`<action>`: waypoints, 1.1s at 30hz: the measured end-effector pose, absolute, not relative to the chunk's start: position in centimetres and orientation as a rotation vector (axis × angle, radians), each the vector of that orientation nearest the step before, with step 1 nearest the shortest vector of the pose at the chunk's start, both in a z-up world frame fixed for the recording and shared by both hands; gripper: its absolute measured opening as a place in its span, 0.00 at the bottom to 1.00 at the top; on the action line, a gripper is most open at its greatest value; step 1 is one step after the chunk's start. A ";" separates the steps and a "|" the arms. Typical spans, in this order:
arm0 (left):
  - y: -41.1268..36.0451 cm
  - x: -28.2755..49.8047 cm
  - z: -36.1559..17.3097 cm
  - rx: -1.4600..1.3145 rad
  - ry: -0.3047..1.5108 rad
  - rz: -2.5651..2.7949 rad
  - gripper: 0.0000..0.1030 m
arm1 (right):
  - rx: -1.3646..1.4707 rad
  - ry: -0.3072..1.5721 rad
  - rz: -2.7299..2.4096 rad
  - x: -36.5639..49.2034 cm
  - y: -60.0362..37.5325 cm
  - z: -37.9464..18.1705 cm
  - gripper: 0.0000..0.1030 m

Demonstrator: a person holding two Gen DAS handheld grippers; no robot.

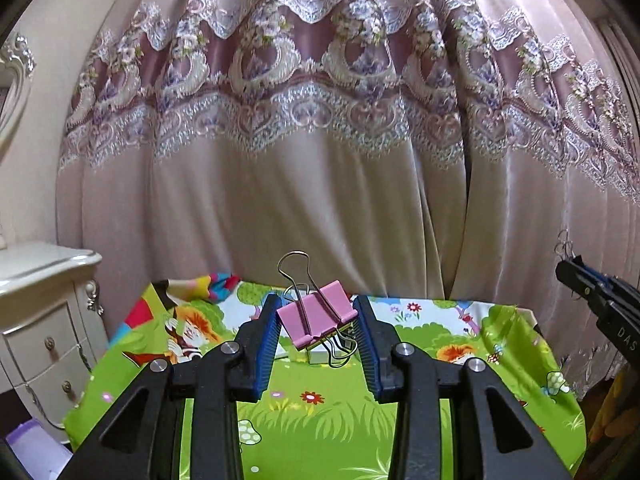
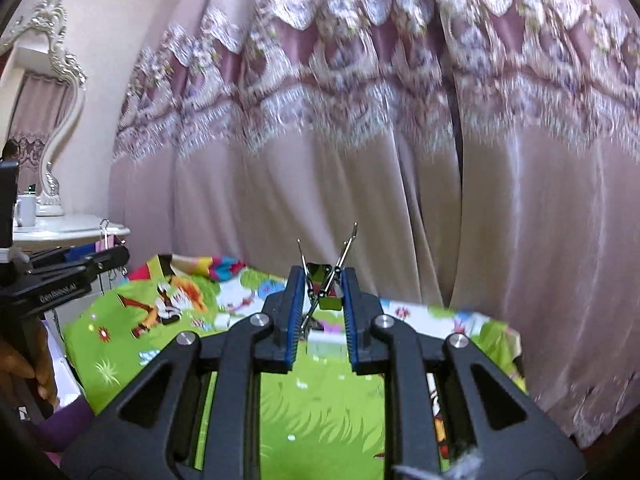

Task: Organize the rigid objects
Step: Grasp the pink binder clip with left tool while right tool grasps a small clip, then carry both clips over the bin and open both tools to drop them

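Observation:
A pink binder clip with silver wire handles sits tilted between the blue pads of my left gripper, which is shut on it above the table. My right gripper is shut on a green binder clip whose two wire handles stick up past the fingertips. Both grippers point roughly level toward the curtain. The right gripper shows at the right edge of the left wrist view. At the left edge of the right wrist view is the left gripper, the pink clip at its tip.
A green cartoon tablecloth covers the table below, with a small white box on it. A pink lace curtain hangs close behind. A white dresser with a mirror and mug stands left. A person's hand holds the left gripper.

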State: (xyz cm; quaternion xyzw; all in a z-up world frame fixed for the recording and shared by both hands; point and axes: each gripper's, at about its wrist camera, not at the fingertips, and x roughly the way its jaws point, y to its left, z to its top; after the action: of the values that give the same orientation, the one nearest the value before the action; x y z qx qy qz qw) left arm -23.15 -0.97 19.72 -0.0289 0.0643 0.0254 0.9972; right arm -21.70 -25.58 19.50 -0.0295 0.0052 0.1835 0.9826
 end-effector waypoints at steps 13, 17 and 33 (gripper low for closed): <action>3.6 -27.8 19.6 -0.098 0.170 0.139 0.37 | -0.098 0.032 0.579 -24.2 -18.8 20.3 0.21; 5.9 -29.3 18.6 -0.107 0.197 0.194 0.37 | -0.114 0.051 0.670 -24.7 -16.0 20.2 0.21; 15.6 -35.6 12.1 -0.235 0.375 0.447 0.37 | -0.262 0.290 1.150 -27.3 -1.2 16.4 0.21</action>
State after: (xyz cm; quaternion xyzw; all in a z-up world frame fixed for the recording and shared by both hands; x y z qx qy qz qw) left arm -35.57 15.61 12.13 -0.1157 0.1843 0.2199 0.9510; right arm -27.27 -1.22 16.44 -0.1229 0.1362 0.5402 0.8213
